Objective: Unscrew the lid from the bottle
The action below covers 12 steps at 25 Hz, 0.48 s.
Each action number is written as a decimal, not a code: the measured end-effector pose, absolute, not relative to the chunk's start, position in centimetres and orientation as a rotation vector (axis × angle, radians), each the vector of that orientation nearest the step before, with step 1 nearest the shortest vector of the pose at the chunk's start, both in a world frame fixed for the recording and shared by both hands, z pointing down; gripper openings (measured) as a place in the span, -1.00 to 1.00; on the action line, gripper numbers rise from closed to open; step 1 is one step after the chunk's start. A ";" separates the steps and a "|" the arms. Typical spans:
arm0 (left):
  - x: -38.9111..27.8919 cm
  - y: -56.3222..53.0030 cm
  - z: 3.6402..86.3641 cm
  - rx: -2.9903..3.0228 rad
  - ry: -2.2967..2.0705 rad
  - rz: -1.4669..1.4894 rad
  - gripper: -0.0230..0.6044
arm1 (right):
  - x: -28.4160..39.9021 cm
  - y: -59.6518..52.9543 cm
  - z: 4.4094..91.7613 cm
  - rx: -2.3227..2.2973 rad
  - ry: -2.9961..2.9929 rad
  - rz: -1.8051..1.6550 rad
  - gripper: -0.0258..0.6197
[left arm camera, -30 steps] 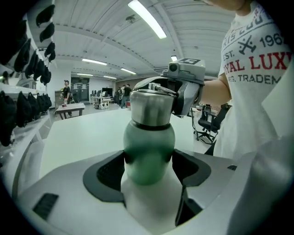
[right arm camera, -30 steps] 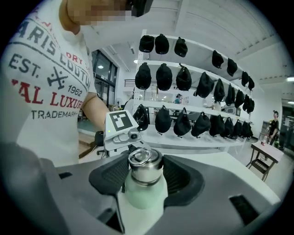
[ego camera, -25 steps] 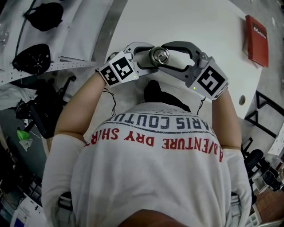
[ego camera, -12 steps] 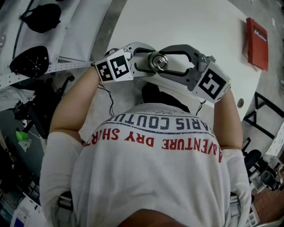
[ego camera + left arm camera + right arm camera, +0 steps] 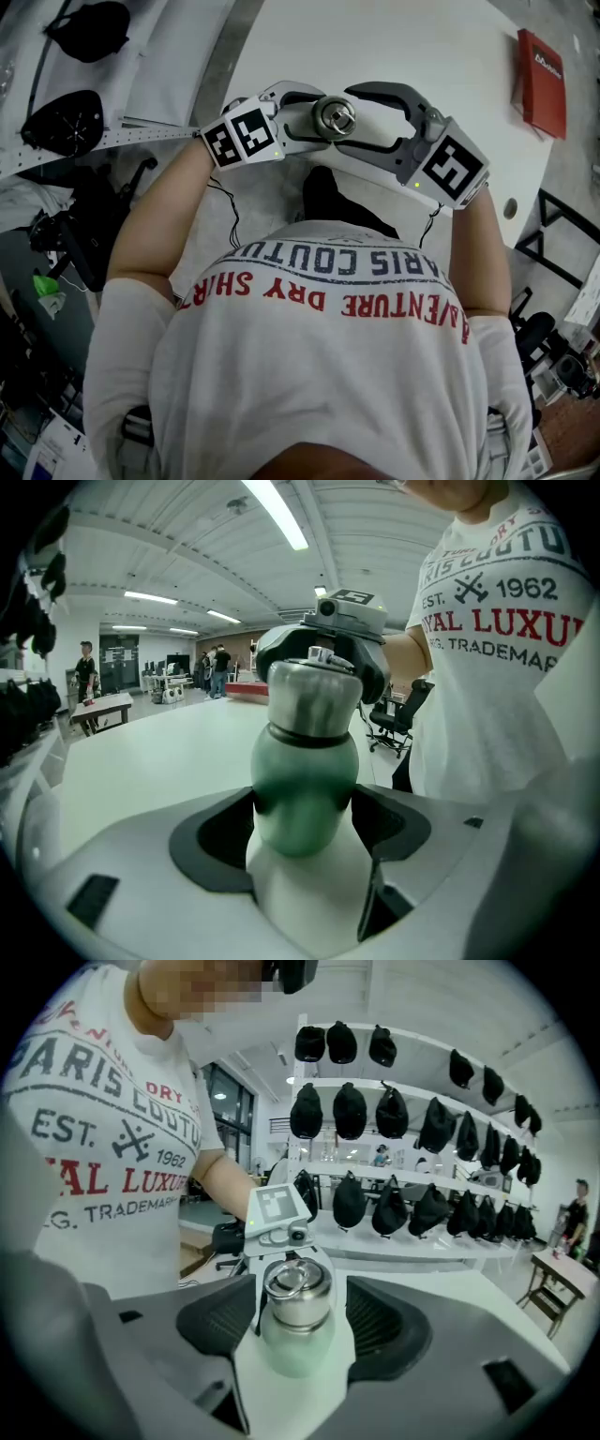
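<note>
A pale green bottle (image 5: 305, 789) with a steel lid (image 5: 335, 115) is held up in front of the person's chest, above the white table (image 5: 403, 47). My left gripper (image 5: 302, 832) is shut on the bottle's round green body, both pads pressing its sides. My right gripper (image 5: 300, 1321) faces it from the other side, its jaws around the ringed lid (image 5: 297, 1296). Those jaws are opening, and a gap shows on each side of the lid. From the head view, the left gripper (image 5: 302, 120) and right gripper (image 5: 367, 117) meet at the lid.
A red book (image 5: 541, 84) lies at the table's far right edge. Black caps (image 5: 67, 122) lie on a surface to the left, and shelves of black caps (image 5: 403, 1110) fill the wall behind. An office chair (image 5: 394, 719) stands by the table.
The left gripper's marker cube has swung left and slightly up. The bottle and right gripper have stayed almost in place in front of the chest.
</note>
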<state>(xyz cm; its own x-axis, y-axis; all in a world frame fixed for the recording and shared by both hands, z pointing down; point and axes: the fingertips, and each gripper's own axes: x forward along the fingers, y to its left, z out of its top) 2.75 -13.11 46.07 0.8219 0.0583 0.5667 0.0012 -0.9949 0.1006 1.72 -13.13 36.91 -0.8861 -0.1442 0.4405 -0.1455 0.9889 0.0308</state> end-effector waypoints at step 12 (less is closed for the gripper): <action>3.1 -12.9 46.0 2.818 -0.413 0.777 0.16 | 3.2 -13.5 37.2 0.799 -2.721 0.159 -0.04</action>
